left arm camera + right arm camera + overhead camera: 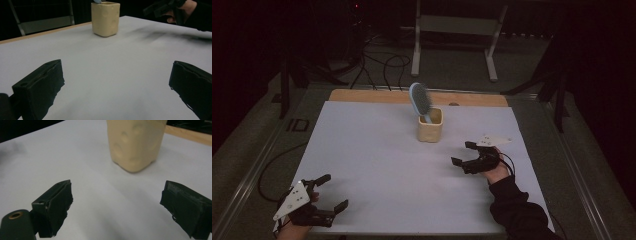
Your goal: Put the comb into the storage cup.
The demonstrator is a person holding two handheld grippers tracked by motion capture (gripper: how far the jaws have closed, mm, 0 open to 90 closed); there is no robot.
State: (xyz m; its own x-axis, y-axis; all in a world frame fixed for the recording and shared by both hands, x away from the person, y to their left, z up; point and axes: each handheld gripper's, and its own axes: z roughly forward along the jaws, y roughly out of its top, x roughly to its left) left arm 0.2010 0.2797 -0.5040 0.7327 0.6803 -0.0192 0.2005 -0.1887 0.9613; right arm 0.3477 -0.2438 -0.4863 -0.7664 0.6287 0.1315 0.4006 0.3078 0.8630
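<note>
On the white-covered bench (377,165), a cream cup (430,125) stands upright toward the far edge, a little right of the middle, with a blue hairbrush (419,100) planted handle-down inside it and its head leaning left above the rim. Your right gripper (463,153) hovers near the right edge, just short of the cup and to its right, jaws spread wide and holding nothing; its own view looks straight at the cup's dimpled wall (136,143), which sits beyond the jaws and not between them. Your left gripper (333,192) rests at the near left corner of the bench, well apart from the cup, jaws likewise parted and empty. From the left gripper view the cup (105,18) stands far across the bare sheet, a sliver of blue brush (97,1) at its top, your right hand (183,8) and its gripper off to the right
</note>
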